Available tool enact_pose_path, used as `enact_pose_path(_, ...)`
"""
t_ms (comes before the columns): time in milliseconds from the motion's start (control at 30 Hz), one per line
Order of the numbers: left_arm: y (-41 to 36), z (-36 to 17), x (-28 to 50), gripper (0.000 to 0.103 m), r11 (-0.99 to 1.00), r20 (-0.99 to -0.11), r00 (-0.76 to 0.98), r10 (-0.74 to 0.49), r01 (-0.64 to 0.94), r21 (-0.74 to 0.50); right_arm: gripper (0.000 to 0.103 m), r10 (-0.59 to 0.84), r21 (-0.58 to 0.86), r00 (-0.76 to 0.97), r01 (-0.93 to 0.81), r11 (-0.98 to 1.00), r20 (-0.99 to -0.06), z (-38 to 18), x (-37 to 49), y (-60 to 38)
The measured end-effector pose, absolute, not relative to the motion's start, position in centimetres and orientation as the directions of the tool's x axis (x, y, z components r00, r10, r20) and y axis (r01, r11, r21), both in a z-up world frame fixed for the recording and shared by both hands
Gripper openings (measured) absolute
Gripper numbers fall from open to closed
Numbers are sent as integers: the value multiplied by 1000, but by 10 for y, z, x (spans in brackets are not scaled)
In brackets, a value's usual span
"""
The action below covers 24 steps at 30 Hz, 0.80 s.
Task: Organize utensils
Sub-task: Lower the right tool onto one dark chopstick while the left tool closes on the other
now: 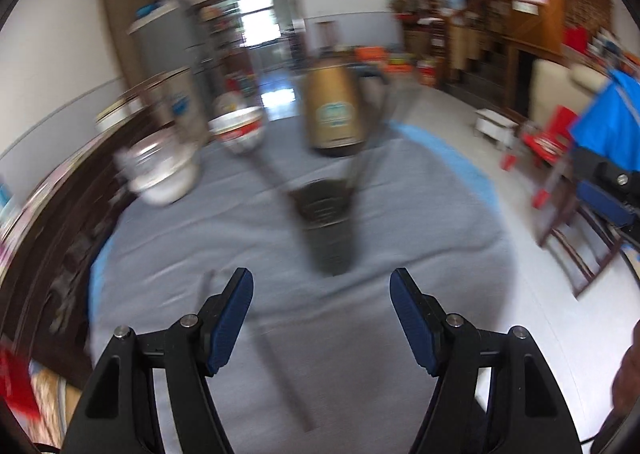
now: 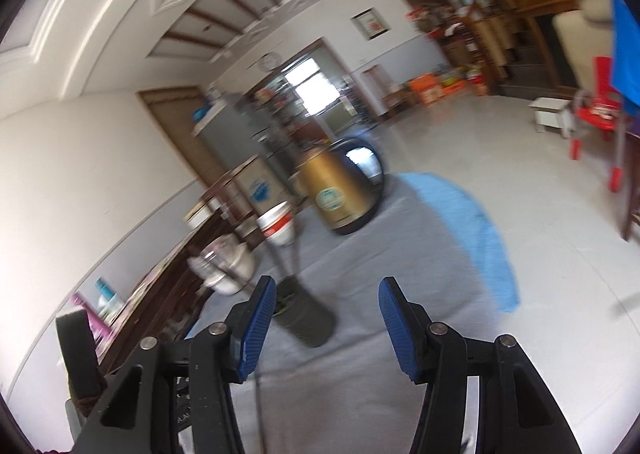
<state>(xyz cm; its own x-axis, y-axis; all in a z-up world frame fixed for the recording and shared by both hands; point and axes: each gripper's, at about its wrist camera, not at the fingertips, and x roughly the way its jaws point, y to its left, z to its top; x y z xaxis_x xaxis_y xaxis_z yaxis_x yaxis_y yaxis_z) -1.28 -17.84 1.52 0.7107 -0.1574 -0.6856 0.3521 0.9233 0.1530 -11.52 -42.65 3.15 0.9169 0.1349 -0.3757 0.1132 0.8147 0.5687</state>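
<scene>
A dark cylindrical utensil holder (image 1: 328,230) stands on the grey cloth, with two long handles rising from it, one to the left (image 1: 260,161) and one to the right (image 1: 368,157). A thin dark utensil (image 1: 280,366) lies on the cloth in front of it. My left gripper (image 1: 322,278) is open and empty, just short of the holder. In the right wrist view the holder (image 2: 308,318) sits beside the left finger, and a thin utensil (image 2: 260,394) lies below it. My right gripper (image 2: 328,286) is open with nothing between its pads. Both views are smeared by motion.
Behind the holder stand a gold kettle (image 1: 336,113), a white and red bowl (image 1: 238,125) and a metal pot (image 1: 160,169). The grey cloth (image 1: 420,205) ends at a blue edge (image 1: 464,161) on the right. Wooden chairs (image 1: 580,238) and red stools stand on the floor beyond.
</scene>
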Motion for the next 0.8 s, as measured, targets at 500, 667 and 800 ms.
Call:
enact_pose_path(500,9,-27,22,72,993,-770,628,111,-41,109,58,421,535,752,-108,838,-508,-6,10,-266)
enact_pose_path(667,26,-51,41,72,998,-809,587,38,14,57,58,390,475,655,-53,878,-647,-39,53,-226)
enact_pose_path(800,26,-72,56,72,996,-844,535,-34,87,15,56,336,393,585,-31,919,-738,-63,80,-202)
